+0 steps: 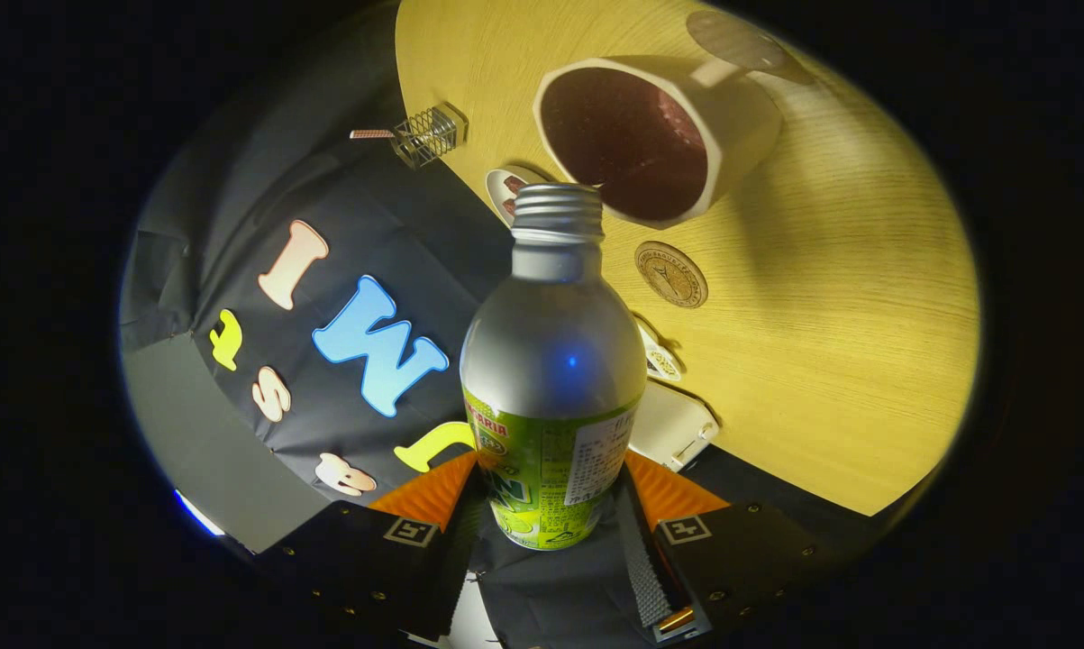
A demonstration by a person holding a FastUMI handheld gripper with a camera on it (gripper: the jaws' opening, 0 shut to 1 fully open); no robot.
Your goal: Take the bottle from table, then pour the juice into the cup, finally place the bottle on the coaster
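surface (848, 361): pale wood grain, seen tipped over because the tool is rolled for pouring; it carries the cup, coaster and small items.
cup (731, 117): white mug with a dark inside, standing on the surface just beyond the bottle mouth, handle on its far side. Opening faces the tool, so the neck lines up with it.
bottle (551, 379): silver metal with a green label, held between the fingers and off the surface. Threaded neck, no cap seen, points at the cup rim, nearly touching it in this view. No stream visible at the mouth.
tool (551, 514): fingers closed on the bottle's labelled lower body, one pad on each side. Judgement: the low grip keeps the neck clear to reach over the rim.
white object (672, 424): lies at the surface edge just beyond the right finger; identity unclear.
coaster (670, 274): round, tan, printed emblem, flat on the surface beside the bottle neck, near the cup base. Bare, ready for the bottle.
wire holder (426, 135): small rack at the far surface edge, well apart from the cup.
step: judged as the pour stage; whether juice is flowing cannot be told.
risk: neck drifting off the rim would spill on the surface.
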